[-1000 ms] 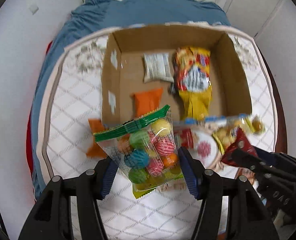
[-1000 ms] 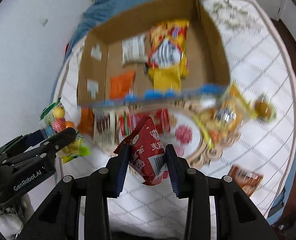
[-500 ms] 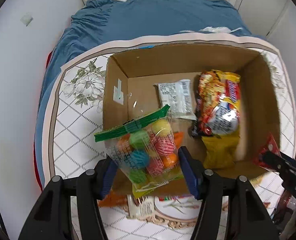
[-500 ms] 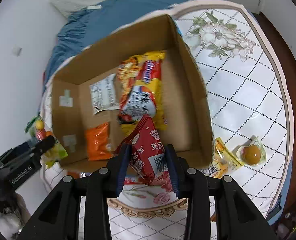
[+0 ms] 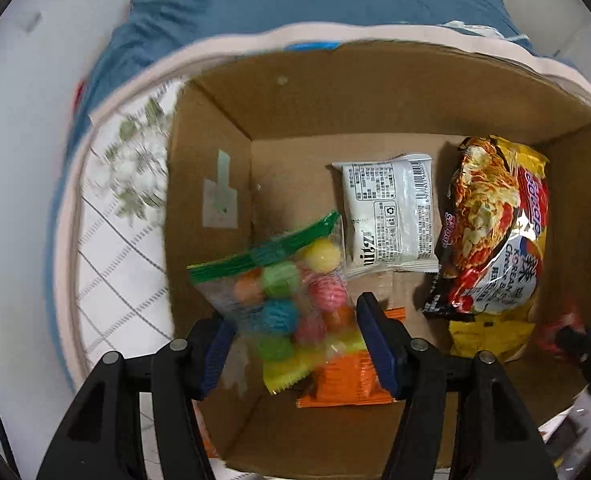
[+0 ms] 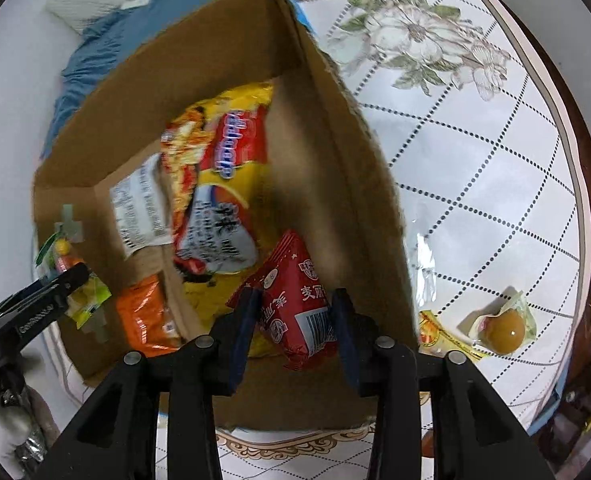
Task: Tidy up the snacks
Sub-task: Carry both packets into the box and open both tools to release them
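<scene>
Both grippers have carried their loads from above the tablecloth to over the cardboard box [image 5: 211, 128]. Left gripper [image 5: 295, 344] stays clamped on the candy-ball bag [image 5: 291, 300], hanging at 7 o'clock of the box floor above an orange packet [image 5: 347, 376]; right gripper [image 6: 291, 320] pinches the red packet [image 6: 291, 300] at 5 o'clock. Farther in lie a white packet [image 5: 387, 212] and noodle bag [image 5: 491, 232]. Best to lower each close to the floor before opening, keeping clear of the walls.
</scene>
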`<state>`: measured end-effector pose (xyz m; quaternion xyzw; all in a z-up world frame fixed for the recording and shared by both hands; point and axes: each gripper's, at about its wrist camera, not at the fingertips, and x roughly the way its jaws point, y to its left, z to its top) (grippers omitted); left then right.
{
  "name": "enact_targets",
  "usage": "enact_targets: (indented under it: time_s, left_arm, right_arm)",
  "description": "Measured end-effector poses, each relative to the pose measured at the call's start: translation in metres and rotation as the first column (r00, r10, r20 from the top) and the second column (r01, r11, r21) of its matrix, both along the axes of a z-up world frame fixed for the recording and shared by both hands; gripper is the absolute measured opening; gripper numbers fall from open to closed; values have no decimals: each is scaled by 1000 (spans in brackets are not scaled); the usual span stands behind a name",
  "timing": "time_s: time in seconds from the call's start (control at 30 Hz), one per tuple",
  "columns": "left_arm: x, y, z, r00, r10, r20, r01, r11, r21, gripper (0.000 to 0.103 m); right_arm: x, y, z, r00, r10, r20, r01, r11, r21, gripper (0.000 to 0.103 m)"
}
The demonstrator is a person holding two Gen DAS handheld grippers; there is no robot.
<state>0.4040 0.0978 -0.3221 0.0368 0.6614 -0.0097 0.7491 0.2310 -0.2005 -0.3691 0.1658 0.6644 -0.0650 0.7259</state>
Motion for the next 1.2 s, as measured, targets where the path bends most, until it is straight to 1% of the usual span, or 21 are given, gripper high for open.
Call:
enact_targets:
  time_s: [0.03,0.07,0.1,0.13,0.2,0.23,0.3,0.37,0.4,0.43,0.47,0.63,0.73,0.77,0.83,0.87,0.93,0.97,1.07,1.1,1.2]
  left_arm:
    - [2,1,-1,1000,5,-4,-5,1000,-10,62]
    - [4,2,-2,1000,8,1,-8,1000,-5,66]
    - [6,2,-2,1000,8,6,-8,1000,-5,74]
    - [7,2,0,1000,5,16,-5,1000,-15,77]
    - [8,1,1,1000,5,24,-4,1000,-15,78]
    - [8,1,3,1000,3,28,-2,1000,-27,82]
    - [6,0,8,999,0,43,2,999,-37,87]
    - [3,0,13,998,-3,55,6,998,-55,88]
    - [0,-1,16,998,-5,58,9,998,-62,91]
    - [-5,-4,20,998,-7,65,12,997,-74,98]
    - [-7,-5,24,997,-10,75,16,996,-83,100]
    - [-27,-3,45,990,7,139,11,992,-128,100]
    - [-42,-2,60,984,11,180,13,991,-135,100]
    - [-48,-3,67,979,12,201,15,991,-131,100]
    - [-59,-3,79,973,10,230,21,991,-135,100]
    - [-64,-2,84,970,13,243,21,991,-136,100]
    - [-73,-1,95,963,13,268,24,991,-134,100]
    - [-77,1,98,961,13,278,26,991,-135,100]
    - [-93,2,114,951,4,310,37,991,-127,100]
    - [-98,4,118,947,3,320,39,991,-124,100]
    - [-115,4,132,939,-5,343,49,992,-119,100]
  right_arm:
    - [2,-1,-3,1000,-2,-11,2,1000,-2,70]
    - [3,-1,-5,1000,-3,-9,3,1000,22,75]
    - [5,0,-6,1000,2,-14,-2,1000,22,76]
    - [5,3,-6,1000,11,-15,-10,1000,15,78]
    - [8,10,-7,999,30,-13,-30,1000,8,88]
    - [9,12,-7,999,36,-14,-36,999,4,89]
    - [12,18,-6,999,52,-10,-52,998,-26,91]
    - [13,22,-3,998,66,1,-66,997,-46,92]
    - [14,23,0,997,76,10,-75,996,-55,93]
    - [14,23,0,997,76,10,-75,996,-55,94]
    - [14,26,4,996,86,24,-84,994,-65,96]
    - [10,34,28,985,142,97,-128,982,-141,97]
    - [5,40,44,973,184,138,-157,970,-186,98]
    - [0,45,56,964,206,167,-170,964,-205,98]
    - [-3,46,61,961,212,177,-174,962,-209,98]
    - [-10,50,73,952,226,205,-180,959,-220,98]
    - [-15,52,79,947,234,220,-183,956,-227,98]
    - [-24,54,90,940,240,244,-185,956,-228,98]
    - [-31,56,97,935,240,261,-184,958,-222,98]
    - [-41,57,107,930,238,280,-180,959,-218,98]
    - [-55,59,118,922,242,304,-182,960,-213,98]
